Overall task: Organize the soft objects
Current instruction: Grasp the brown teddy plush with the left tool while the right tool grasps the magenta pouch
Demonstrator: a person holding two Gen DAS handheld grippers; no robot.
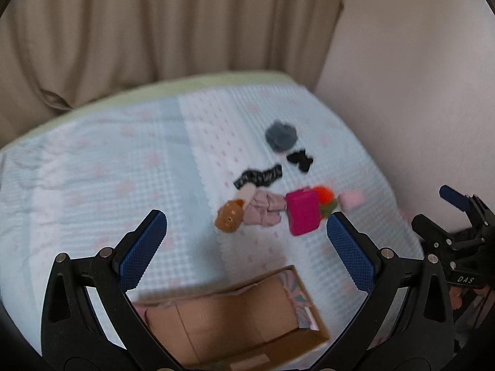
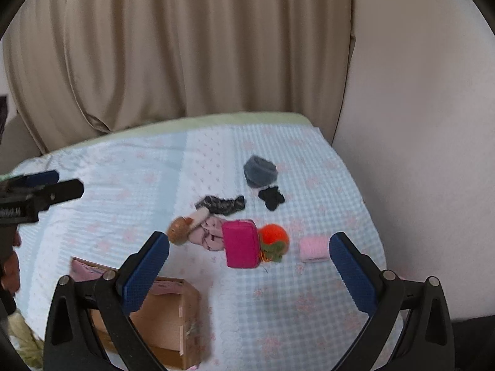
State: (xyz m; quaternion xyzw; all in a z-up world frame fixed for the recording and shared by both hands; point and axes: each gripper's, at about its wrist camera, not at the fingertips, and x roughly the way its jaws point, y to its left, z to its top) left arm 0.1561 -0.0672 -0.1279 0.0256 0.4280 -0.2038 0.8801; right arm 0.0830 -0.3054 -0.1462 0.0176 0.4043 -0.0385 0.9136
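Soft things lie in a cluster on the bed: a magenta pouch (image 1: 302, 213) (image 2: 240, 244), an orange and green knitted fruit (image 2: 273, 241), a mauve cloth (image 1: 264, 208), a brown mushroom toy (image 1: 229, 216) (image 2: 181, 230), a pale pink roll (image 2: 313, 249), a black patterned sock (image 1: 258, 176), a black scrap (image 1: 299, 159) and a grey bundle (image 1: 281, 136). An open cardboard box (image 1: 238, 318) (image 2: 164, 315) sits nearer. My left gripper (image 1: 247, 250) is open and empty above the box. My right gripper (image 2: 249, 273) is open and empty, short of the cluster.
The bed has a light blue checked cover (image 1: 108, 185). Beige curtains (image 1: 154, 24) hang behind it and a pale wall (image 2: 417, 123) runs along its right side. The right gripper shows at the right edge of the left wrist view (image 1: 458, 225).
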